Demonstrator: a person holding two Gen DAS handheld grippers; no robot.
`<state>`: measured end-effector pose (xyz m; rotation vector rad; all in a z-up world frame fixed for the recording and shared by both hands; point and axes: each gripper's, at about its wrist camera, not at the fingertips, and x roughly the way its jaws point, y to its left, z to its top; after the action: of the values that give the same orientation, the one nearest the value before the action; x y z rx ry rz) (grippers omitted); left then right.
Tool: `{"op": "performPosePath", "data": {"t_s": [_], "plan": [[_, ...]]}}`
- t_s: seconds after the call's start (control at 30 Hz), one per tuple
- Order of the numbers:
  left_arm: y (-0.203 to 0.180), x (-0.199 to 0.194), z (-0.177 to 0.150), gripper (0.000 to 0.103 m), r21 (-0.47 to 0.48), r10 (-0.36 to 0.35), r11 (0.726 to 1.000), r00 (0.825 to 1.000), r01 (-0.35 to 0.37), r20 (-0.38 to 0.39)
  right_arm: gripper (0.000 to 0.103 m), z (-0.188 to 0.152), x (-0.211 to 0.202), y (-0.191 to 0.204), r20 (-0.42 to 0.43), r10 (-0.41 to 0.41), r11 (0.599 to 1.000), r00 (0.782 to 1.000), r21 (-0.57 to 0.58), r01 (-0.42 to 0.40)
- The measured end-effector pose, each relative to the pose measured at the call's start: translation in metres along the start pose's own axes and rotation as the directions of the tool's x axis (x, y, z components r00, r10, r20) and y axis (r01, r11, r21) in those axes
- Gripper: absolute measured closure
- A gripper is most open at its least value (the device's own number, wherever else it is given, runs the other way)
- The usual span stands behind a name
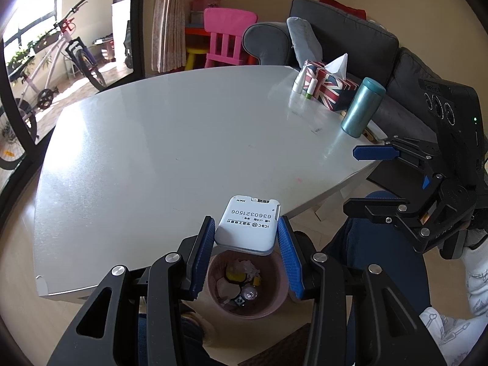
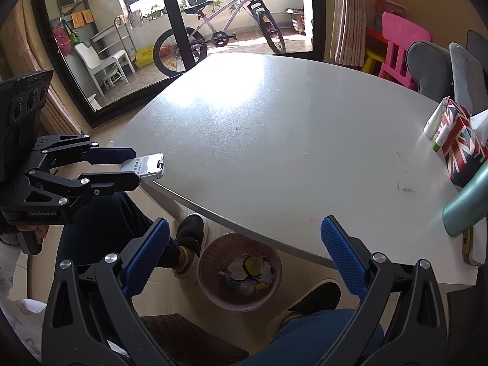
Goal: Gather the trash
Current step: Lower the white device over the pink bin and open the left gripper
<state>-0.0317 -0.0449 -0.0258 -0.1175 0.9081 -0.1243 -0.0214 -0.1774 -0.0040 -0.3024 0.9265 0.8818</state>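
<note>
Left wrist view: a flat white card-like device was gripped by its long edges between the left gripper fingers, held above the pink bin beside the tabletop. It was judged light, stiff and smooth-sided, so edge grips could slip. The right gripper fingers were spread wide, empty.

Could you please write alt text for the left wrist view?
The left gripper holds a flat white device above a pink trash bin by the white table. At right, the right gripper is open and empty.
</note>
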Motion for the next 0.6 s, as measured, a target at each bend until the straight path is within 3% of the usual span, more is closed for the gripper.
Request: {"op": "performPosePath", "data": {"t_s": [0.6], "plan": [[-0.015, 0.01, -0.011, 0.061, 0.035, -0.051, 0.998, 0.997, 0.053, -0.054, 0.005, -0.001, -0.01, -0.016, 0.015, -0.03, 0.999, 0.999, 0.031, 0.029]]}}
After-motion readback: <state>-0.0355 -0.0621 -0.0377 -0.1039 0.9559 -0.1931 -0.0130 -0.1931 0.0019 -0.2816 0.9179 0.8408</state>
